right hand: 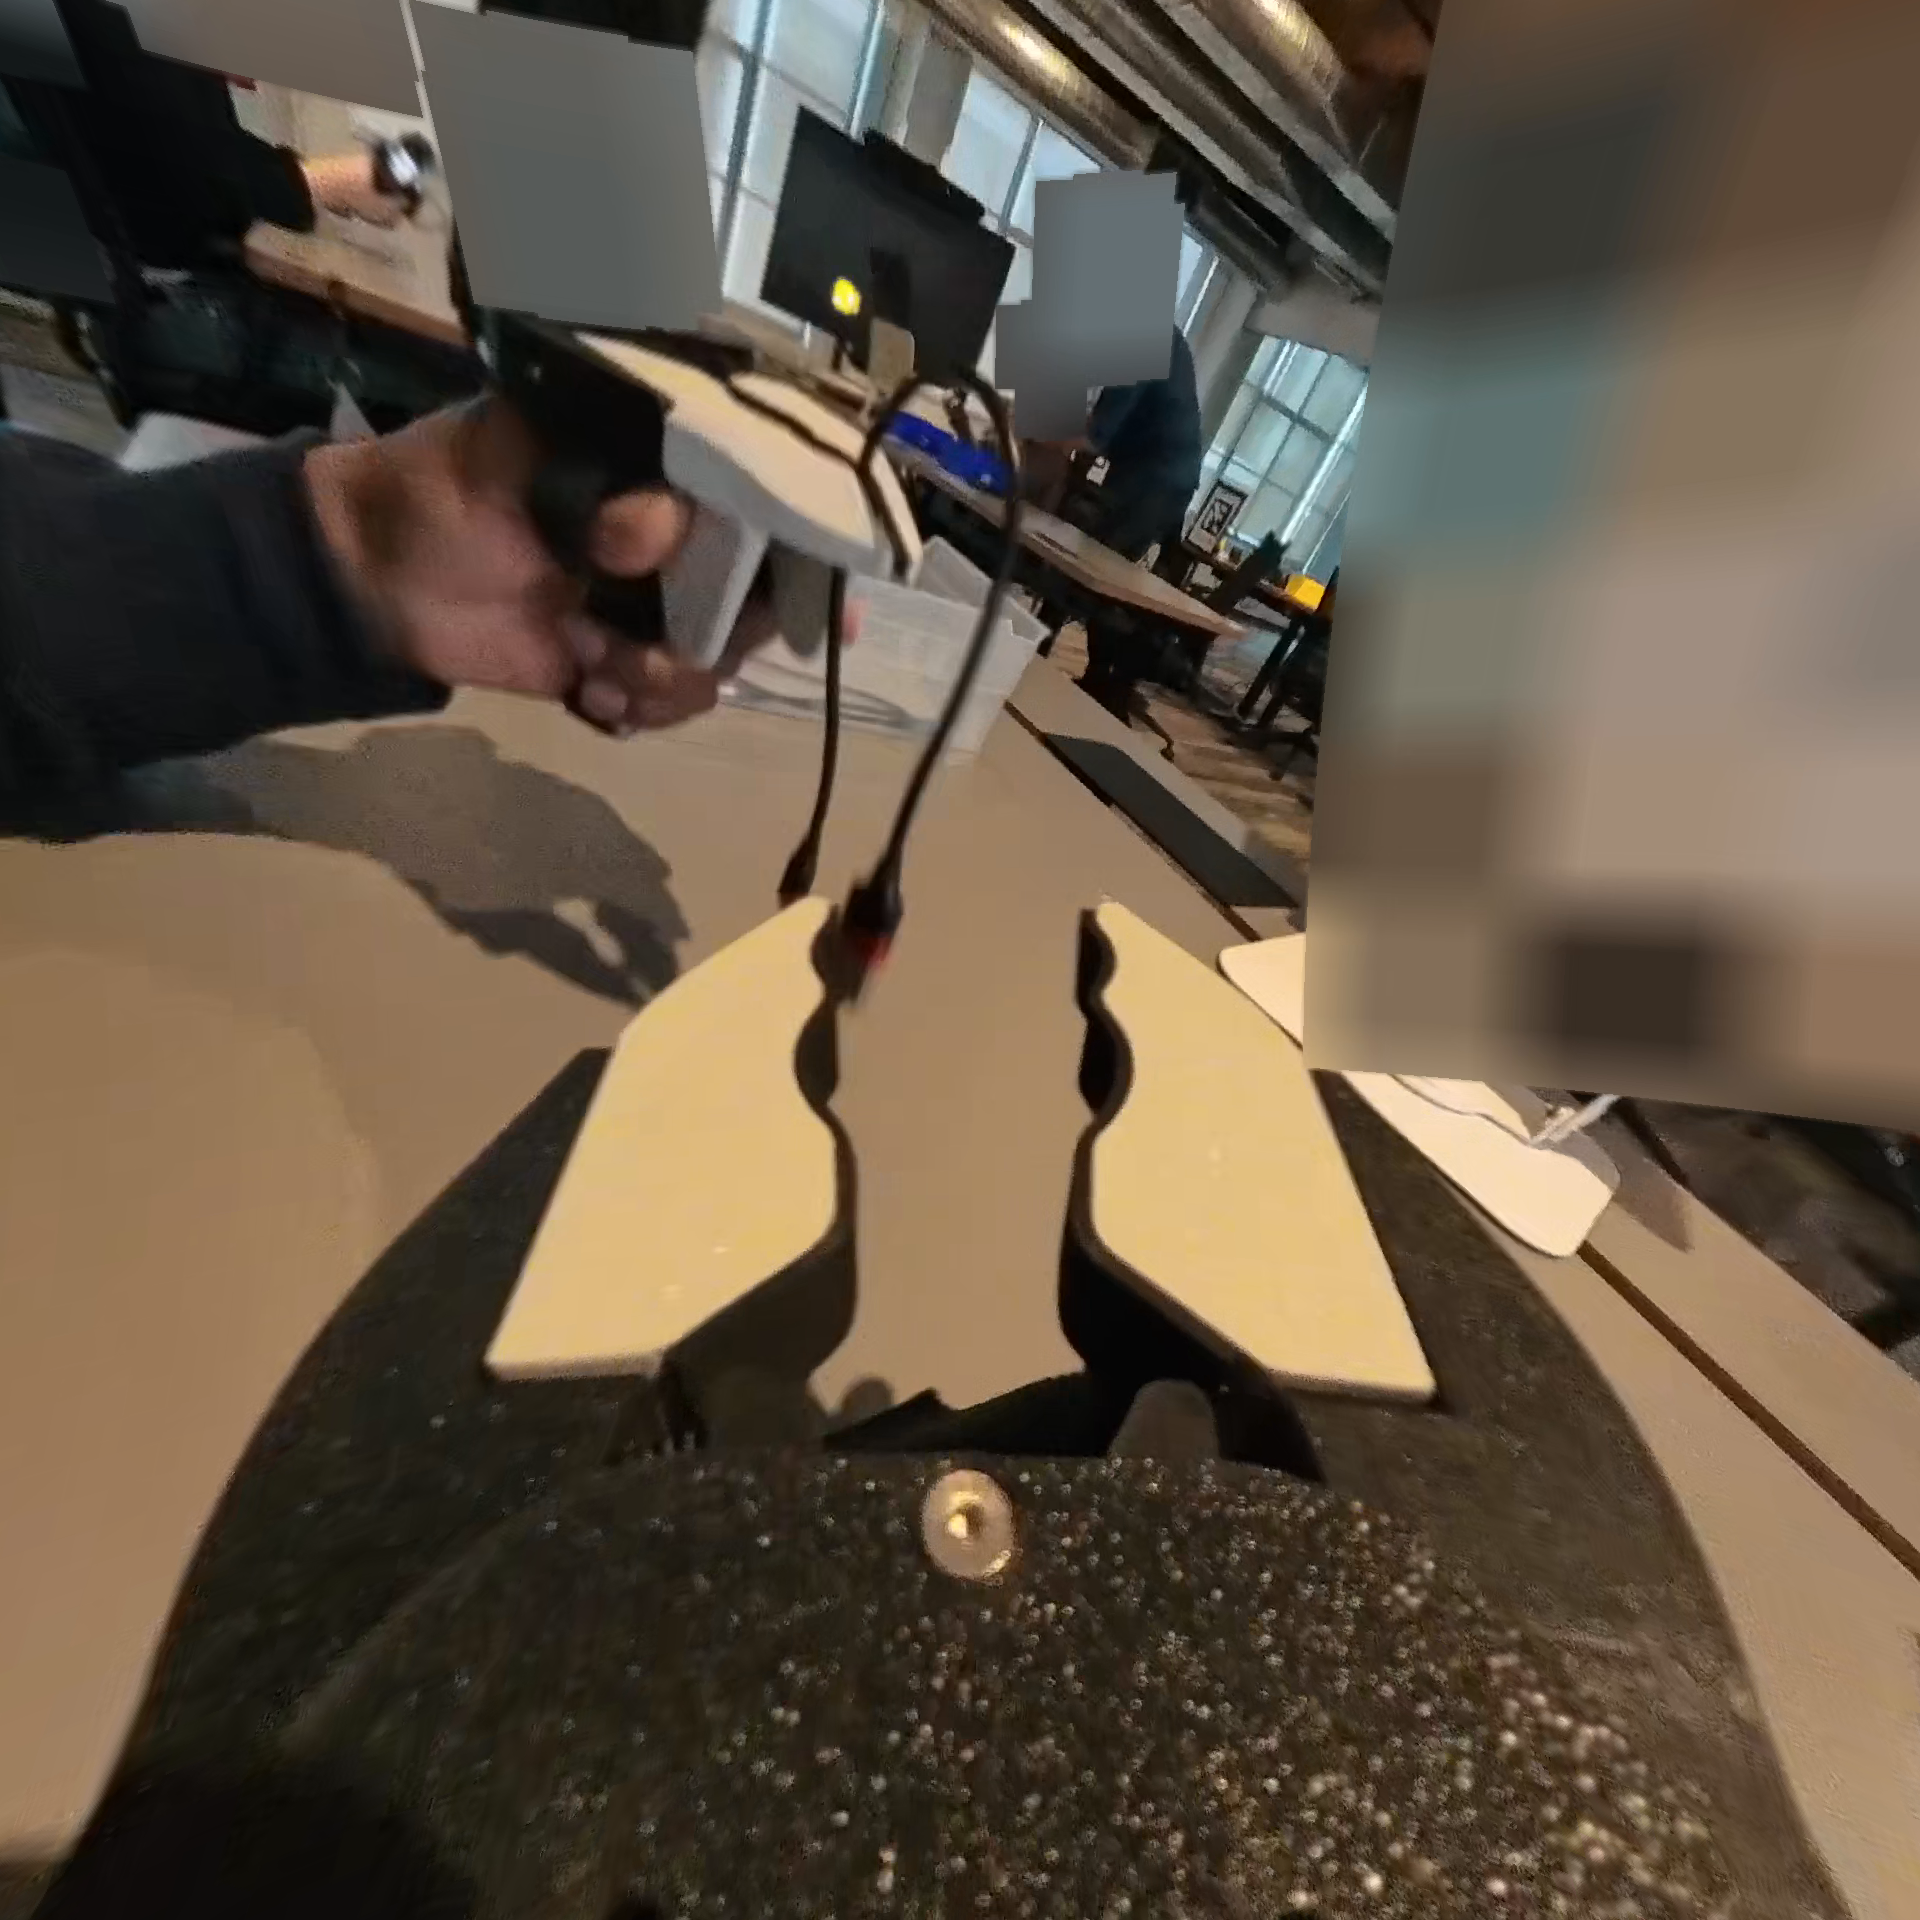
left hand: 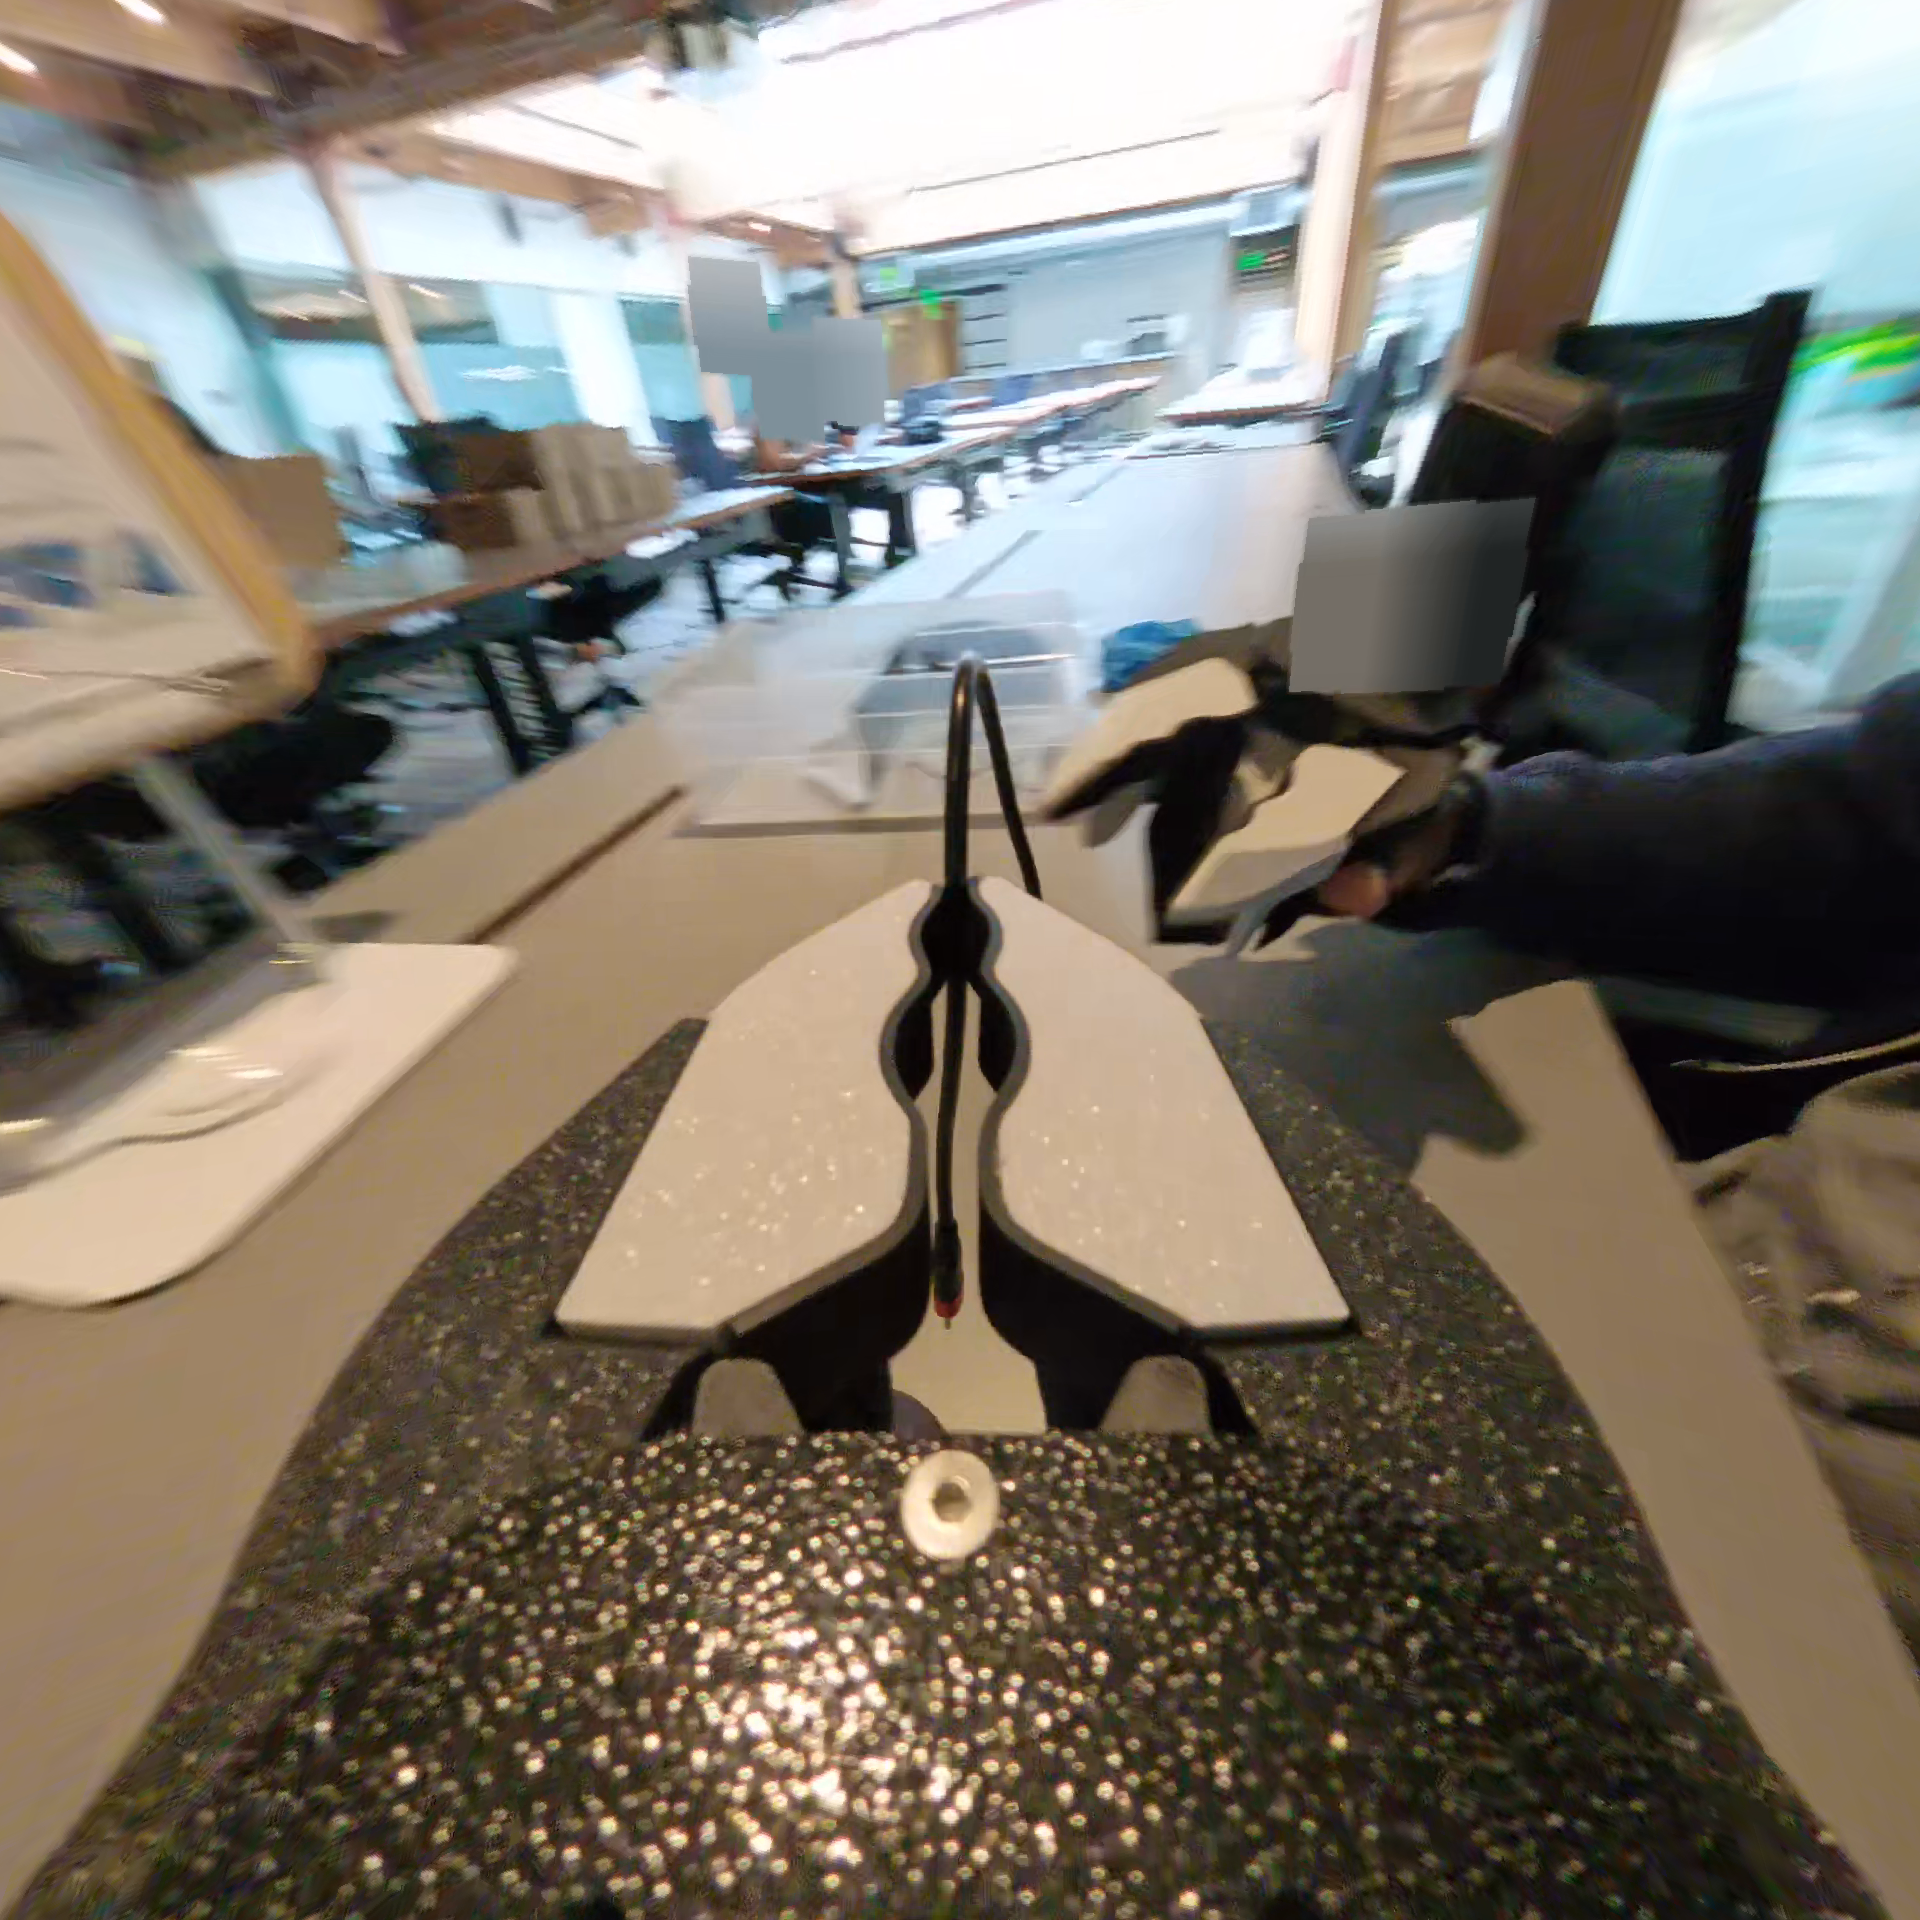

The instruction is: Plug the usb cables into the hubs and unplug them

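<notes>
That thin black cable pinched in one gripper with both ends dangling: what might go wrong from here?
1. The left gripper pinches the black cable only at its fingertips, so it may slip out.
2. The red-tipped plug hangs loose and blurred before the open right gripper; a grab might miss it.
3. No hub is in view, so aiming the plug afterwards could be awkward.

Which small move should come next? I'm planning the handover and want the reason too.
Probably ease the open right hand-held gripper forward around the dangling red-tipped plug and close. The left hand-held gripper is shut on the black cable at mid-length, both ends hang free, and no hub is in view.
</notes>
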Available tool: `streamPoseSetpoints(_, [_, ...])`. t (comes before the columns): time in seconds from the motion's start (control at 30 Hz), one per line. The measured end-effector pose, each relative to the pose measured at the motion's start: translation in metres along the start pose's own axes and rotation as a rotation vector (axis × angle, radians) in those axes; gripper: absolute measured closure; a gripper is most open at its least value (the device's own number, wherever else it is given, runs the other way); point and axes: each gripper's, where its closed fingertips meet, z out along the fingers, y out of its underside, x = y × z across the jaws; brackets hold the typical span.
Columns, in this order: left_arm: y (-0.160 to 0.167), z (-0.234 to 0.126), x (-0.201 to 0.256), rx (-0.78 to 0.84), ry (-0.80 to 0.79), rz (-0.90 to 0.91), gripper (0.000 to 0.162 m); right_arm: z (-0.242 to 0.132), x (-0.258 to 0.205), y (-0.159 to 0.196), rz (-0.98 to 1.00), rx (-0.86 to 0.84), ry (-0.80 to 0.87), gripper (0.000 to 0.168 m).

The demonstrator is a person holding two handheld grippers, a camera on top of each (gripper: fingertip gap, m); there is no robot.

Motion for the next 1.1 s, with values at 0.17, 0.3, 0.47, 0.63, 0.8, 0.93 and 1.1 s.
streamPoseSetpoints(0.17, [0.012,0.059,0.043,-0.071,0.122,0.011,0.159,-0.008,0.005,-0.001,-0.031,-0.009,0.044,0.115])
streamPoseSetpoints(0.3, [0.023,0.069,0.057,-0.102,0.174,0.035,0.159,-0.021,0.015,0.004,-0.053,-0.031,0.085,0.149])
streamPoseSetpoints(0.47, [0.027,0.067,0.061,-0.055,0.25,-0.099,0.156,-0.03,0.034,0.01,-0.086,-0.085,0.177,0.166])
streamPoseSetpoints(0.63, [0.019,0.066,0.05,0.021,0.226,-0.217,0.109,-0.063,0.078,-0.014,-0.094,0.012,0.396,0.167])
streamPoseSetpoints(0.8, [0.023,0.061,0.04,0.02,0.172,-0.223,0.108,-0.168,0.182,-0.029,-0.013,0.125,0.772,0.166])
streamPoseSetpoints(0.93, [0.029,0.062,0.031,-0.005,0.128,-0.219,0.109,-0.266,0.257,-0.002,-0.026,0.049,1.06,0.166])
streamPoseSetpoints(1.1, [0.034,0.065,0.025,-0.026,0.087,-0.218,0.111,-0.327,0.303,0.057,-0.229,-0.271,1.303,0.166])
